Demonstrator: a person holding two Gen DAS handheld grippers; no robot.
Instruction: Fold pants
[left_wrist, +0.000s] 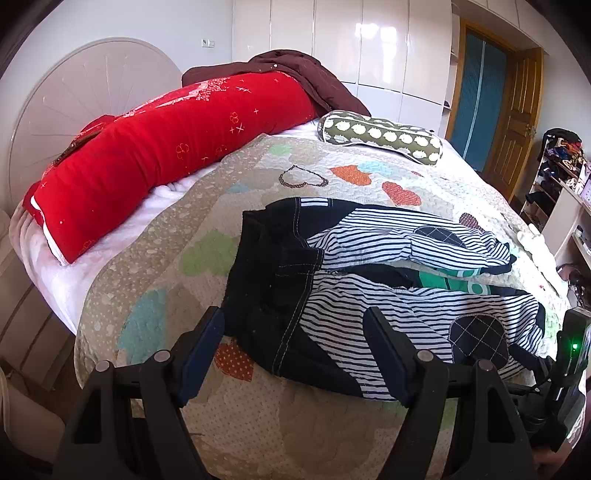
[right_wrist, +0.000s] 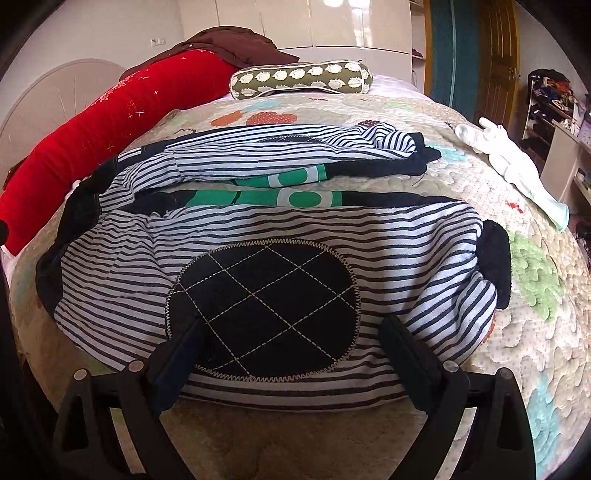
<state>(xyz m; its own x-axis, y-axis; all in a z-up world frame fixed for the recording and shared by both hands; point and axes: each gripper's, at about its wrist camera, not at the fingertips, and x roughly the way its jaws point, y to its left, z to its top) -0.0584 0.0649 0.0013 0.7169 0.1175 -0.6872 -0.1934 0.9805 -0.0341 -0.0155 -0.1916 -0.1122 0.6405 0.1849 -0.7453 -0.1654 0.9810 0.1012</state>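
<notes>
Small striped pants (left_wrist: 369, 295) with a black waist part and black quilted knee patches lie spread on the patterned quilt (left_wrist: 155, 280), waist to the left, both legs running right. My left gripper (left_wrist: 293, 325) hovers open over the waist end, nothing between its fingers. In the right wrist view the same pants (right_wrist: 258, 236) fill the middle. My right gripper (right_wrist: 291, 332) stands open just above the near leg's knee patch (right_wrist: 266, 306), its fingers on either side of the patch's lower part. The black cuffs (right_wrist: 495, 266) point right.
A long red bolster (left_wrist: 166, 147) and a dark brown garment (left_wrist: 303, 74) lie at the head of the bed. A green patterned roll pillow (left_wrist: 384, 136) sits behind the pants. A white cloth (right_wrist: 509, 162) lies at the right edge. Shelves (left_wrist: 561, 177) stand right of the bed.
</notes>
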